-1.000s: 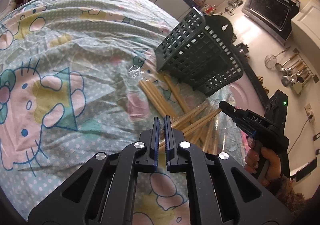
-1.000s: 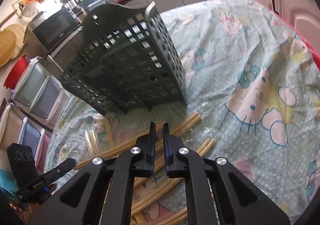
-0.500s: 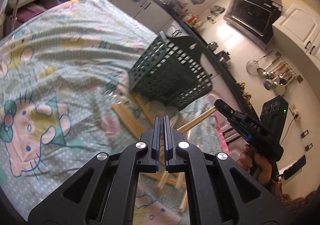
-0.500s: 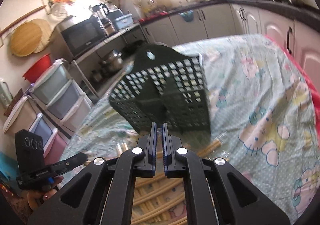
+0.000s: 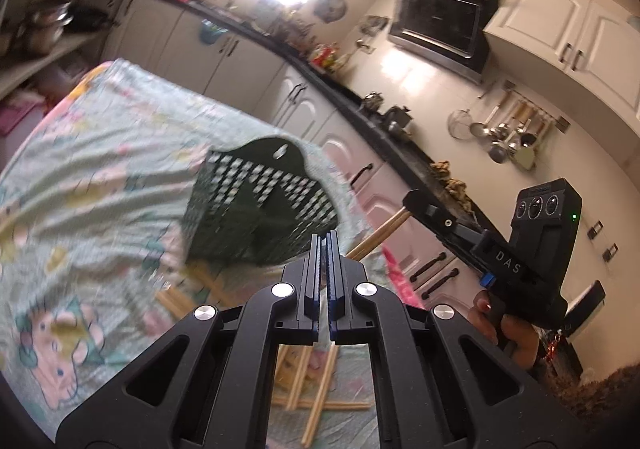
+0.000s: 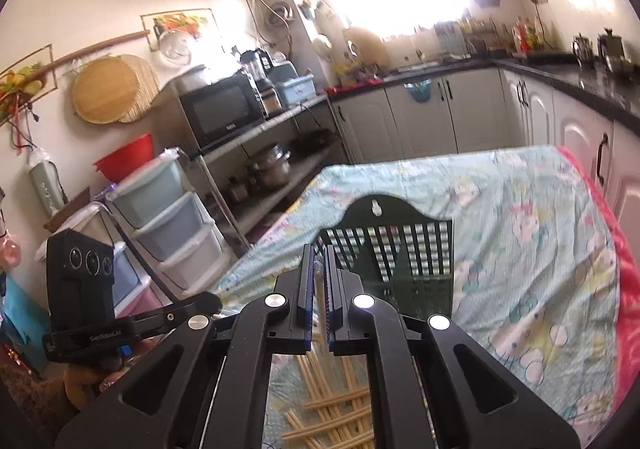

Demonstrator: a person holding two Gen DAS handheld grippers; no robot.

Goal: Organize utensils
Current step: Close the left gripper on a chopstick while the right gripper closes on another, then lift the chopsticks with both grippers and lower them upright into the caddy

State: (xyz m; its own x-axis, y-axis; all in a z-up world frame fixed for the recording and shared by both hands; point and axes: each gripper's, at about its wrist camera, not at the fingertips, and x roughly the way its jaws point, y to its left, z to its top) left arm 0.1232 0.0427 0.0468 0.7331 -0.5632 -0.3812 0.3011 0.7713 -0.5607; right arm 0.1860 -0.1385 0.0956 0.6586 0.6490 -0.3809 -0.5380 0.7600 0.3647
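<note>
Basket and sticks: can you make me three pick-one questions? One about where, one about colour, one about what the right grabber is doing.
1. Where does the basket stand? A on a shelf; B on the cloth-covered table; C on the floor.
2. What colour is the basket? A red; B white; C dark green.
3. The right gripper is: A wide open; B shut on a wooden stick; C lying flat.
Answers: 1 B, patterned cloth lies under it. 2 C, its grid walls are dark green. 3 B, a stick juts out of its grip.
</note>
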